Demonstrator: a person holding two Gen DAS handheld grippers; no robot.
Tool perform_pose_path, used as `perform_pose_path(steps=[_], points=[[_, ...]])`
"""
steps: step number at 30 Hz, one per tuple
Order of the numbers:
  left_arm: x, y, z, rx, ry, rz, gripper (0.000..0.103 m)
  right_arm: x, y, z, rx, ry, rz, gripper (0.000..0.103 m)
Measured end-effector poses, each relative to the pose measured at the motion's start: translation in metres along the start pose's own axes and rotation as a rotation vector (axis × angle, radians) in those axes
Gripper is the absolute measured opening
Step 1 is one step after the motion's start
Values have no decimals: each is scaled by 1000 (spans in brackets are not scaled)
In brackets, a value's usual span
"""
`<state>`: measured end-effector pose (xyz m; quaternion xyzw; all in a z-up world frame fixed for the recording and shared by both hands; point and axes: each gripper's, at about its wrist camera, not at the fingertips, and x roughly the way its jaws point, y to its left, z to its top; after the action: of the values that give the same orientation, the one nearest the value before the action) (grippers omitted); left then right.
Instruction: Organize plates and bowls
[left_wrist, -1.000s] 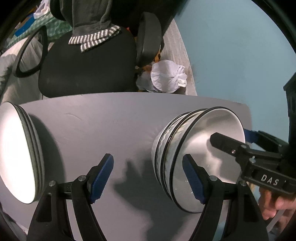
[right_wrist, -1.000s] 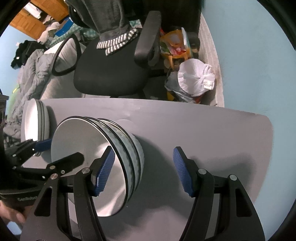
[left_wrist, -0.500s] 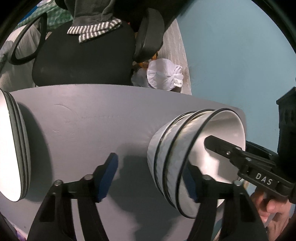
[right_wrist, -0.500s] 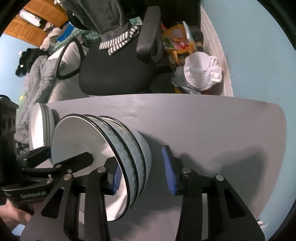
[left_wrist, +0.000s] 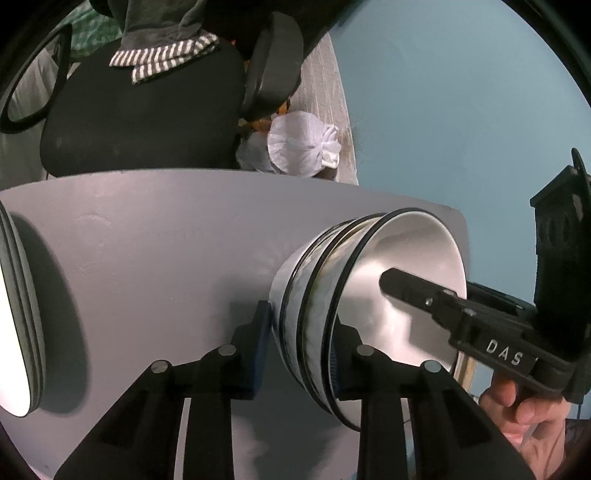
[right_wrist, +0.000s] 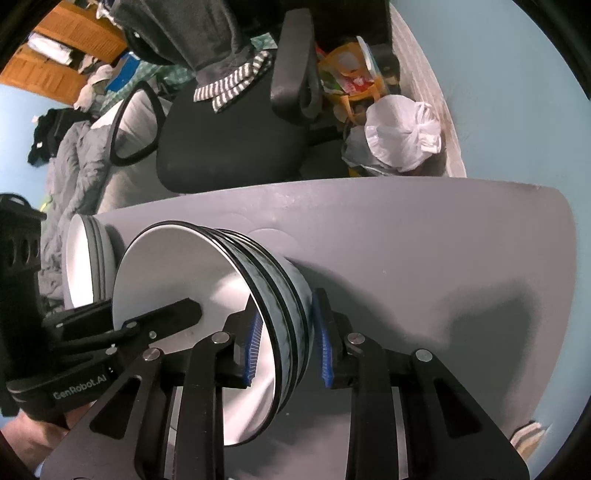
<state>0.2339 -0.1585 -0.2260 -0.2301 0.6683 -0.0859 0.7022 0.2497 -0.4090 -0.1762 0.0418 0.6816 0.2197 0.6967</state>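
Note:
A stack of three nested white bowls (left_wrist: 402, 280) with black rims and marbled outsides stands on the grey table (left_wrist: 166, 236). My left gripper (left_wrist: 297, 350) is shut on the stack's wall, one blue pad outside, one inside. My right gripper (right_wrist: 288, 343) is shut on the same stack (right_wrist: 207, 280) from the opposite side, its pads either side of the wall. Each gripper shows in the other's view, reaching into the top bowl. A stack of white plates (left_wrist: 18, 325) lies at the table's left; it also shows in the right wrist view (right_wrist: 83, 258).
A black office chair (left_wrist: 147, 110) with a grey striped garment stands beyond the table's far edge. A white tied plastic bag (left_wrist: 303, 147) lies on the floor by the blue wall (left_wrist: 461, 110). Bare table surface (right_wrist: 443, 258) lies right of the bowls.
Both grippers have closed from wide open onto the bowl stack's wall and moved closer to it. The bowls and plates have stayed in place.

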Motion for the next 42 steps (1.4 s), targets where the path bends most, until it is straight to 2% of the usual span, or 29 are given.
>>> perform_pose_path(steps=[6,13,19,22,27,29,31,32,35,39,42], points=[[-4,8,-7,4,9,2,21,-5,8,-3,-12,-15,-9,26],[-4,8,-4,-22,10,-7,23,-4,7,-2,-7,-13,0,26],[1,2,-1,-12,24,-2,32,1,-4,0,12,4,18,25],[4,4,1,-20,28,4,41,1,-7,0,10,8,37,25],[10,17,0,-83,58,-57,53,3,-11,3,-9,41,69,27],[13,22,0,-114,68,-93,53,8,-13,4,-11,89,99,34],[12,20,-1,-106,64,-110,45,12,-15,4,-11,115,121,37],[11,15,-1,-86,60,-121,37,11,-14,3,-15,109,119,36],[7,3,-3,-24,44,-50,37,6,-9,-4,-31,67,97,34],[5,8,-4,-38,44,-56,34,8,-18,-10,41,93,164,31],[2,13,-6,-39,48,-40,33,10,-11,-13,24,104,158,31]])
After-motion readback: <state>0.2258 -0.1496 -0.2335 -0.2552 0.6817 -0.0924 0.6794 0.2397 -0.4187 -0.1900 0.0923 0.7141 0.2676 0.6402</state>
